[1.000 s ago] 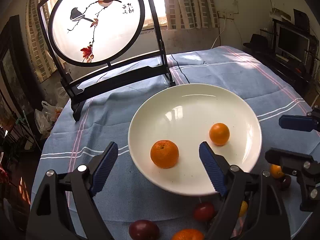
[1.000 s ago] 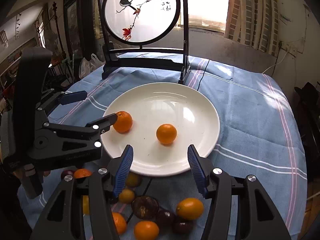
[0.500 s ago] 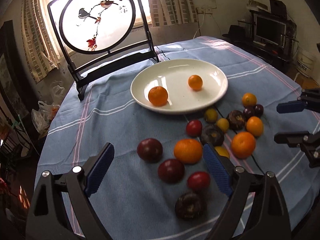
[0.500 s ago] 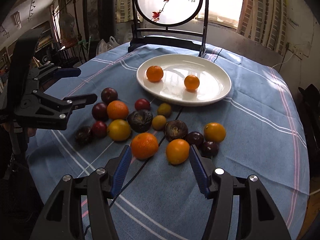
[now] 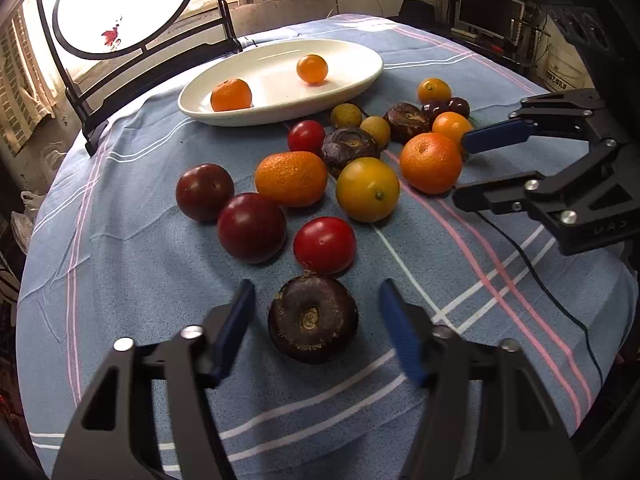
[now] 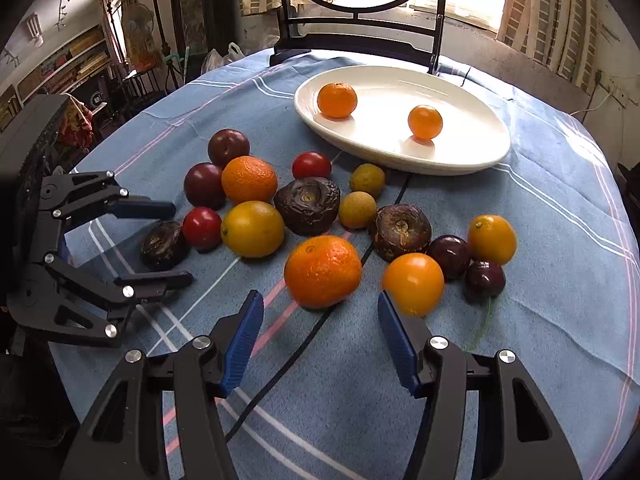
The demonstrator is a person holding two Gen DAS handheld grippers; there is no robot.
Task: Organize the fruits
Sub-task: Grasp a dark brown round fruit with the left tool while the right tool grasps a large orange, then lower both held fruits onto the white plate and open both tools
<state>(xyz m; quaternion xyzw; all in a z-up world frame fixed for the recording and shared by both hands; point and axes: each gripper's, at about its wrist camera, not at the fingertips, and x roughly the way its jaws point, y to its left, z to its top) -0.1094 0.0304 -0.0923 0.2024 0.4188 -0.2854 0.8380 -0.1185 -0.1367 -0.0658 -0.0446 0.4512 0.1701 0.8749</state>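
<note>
Both grippers have dropped from the plate (image 5: 372, 68) to the loose fruit.
Left gripper (image 5: 316, 326) is closing around a dark wrinkled fruit (image 5: 313, 318), pads not touching; right gripper (image 6: 320, 334) gapes before an orange (image 6: 323, 271), its near underside hidden.

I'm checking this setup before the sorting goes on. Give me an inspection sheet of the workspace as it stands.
Surface: round table under a blue striped cloth.
Job's things: white plate holding two oranges; about fifteen mixed fruits loose on the cloth.
Clutter: nothing seen.
Grippers: left hand-held gripper closing around a dark fruit, pads not touching; right hand-held gripper open, near an orange.
Cables: black cable crosses the cloth under the fruit.
Surroundings: round bird screen, curtained windows, monitor.
</note>
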